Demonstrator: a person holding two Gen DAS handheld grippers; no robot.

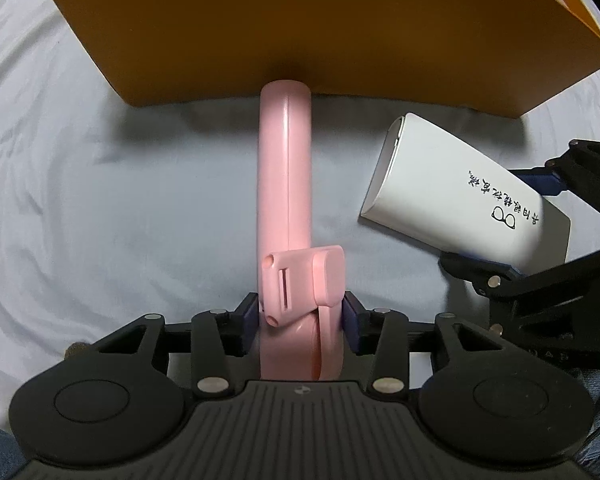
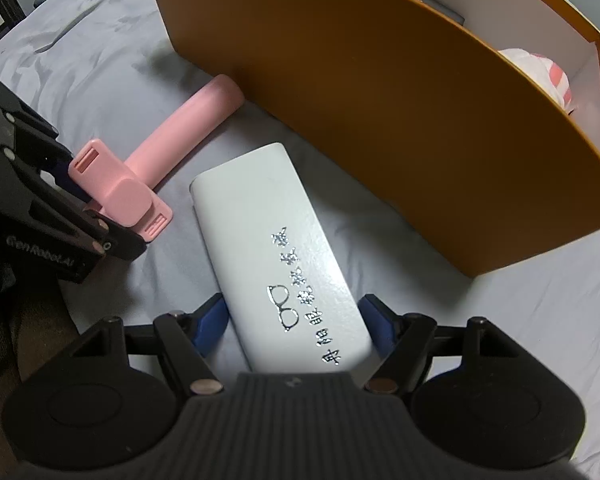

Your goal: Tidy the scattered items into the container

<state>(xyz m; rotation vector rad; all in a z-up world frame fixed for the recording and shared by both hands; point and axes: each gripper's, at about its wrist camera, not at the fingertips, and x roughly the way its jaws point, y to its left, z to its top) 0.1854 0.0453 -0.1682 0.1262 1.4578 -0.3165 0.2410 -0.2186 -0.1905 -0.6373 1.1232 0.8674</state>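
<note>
- Pink plastic marks the leftmost item, a fan (image 1: 286,200) lying flat on the pale bedsheet (image 1: 100,200), its handle tip resting at the foot of the orange box (image 1: 300,32).
- Around the fan's hinged head sits the left gripper (image 1: 302,320), pointing down at it. Its pads flank the plastic on both sides, the left one touching and the right one at most just beside it; I judge no firm grip is made yet, so it counts as open.
- To the right lies the white glasses case (image 2: 276,264), printed lid up, flat on the sheet just beside the box wall.
- Straddling the case's near end is the right gripper (image 2: 296,320), jaws spread wider than the case with a gap showing on each side, so it too is open.
- Both items lie close to the box, probably so each needs only a short lift over the wall.
- Farthest right, inside the box, a pink-and-white striped bundle (image 2: 540,76) is already stowed.
</note>
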